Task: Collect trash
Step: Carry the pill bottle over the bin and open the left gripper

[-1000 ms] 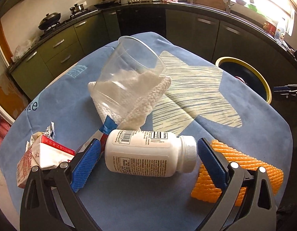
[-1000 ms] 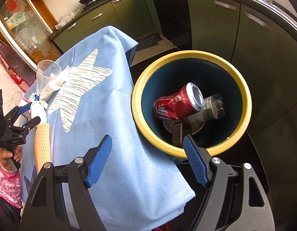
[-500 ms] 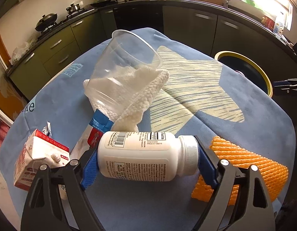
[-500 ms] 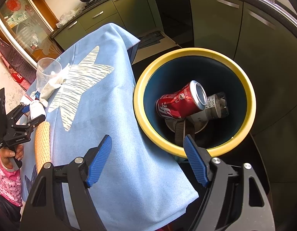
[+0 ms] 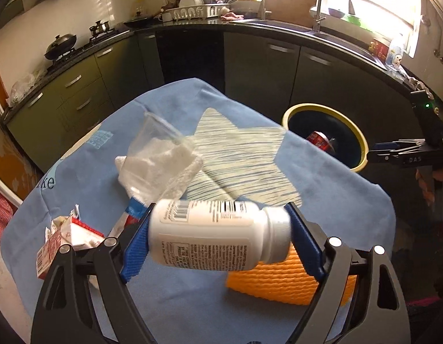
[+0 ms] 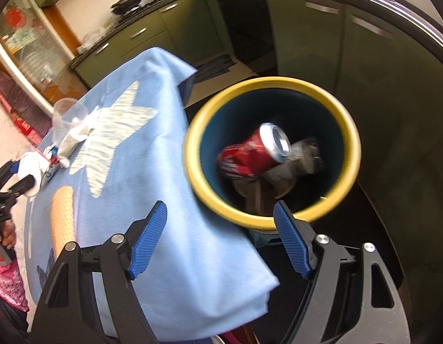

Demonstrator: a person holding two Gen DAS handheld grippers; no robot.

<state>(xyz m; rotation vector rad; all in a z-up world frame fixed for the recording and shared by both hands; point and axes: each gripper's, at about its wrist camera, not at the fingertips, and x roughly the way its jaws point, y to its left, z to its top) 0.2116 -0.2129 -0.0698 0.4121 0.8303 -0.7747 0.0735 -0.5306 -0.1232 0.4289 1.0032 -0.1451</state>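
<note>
Bin (image 6: 352, 154) holds red can (image 6: 251, 154), crumpled trash.

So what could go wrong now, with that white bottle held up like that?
The left gripper pinches the bottle end to end, cap against one pad, so it might slip or swing out. The bin stands off the table's far corner; a short carry could drop it on the cloth.

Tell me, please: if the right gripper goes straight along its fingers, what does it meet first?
Probably the near yellow rim of the bin, seen between the open right gripper fingers; the blue cloth edge is close, and depth is unclear.
</note>
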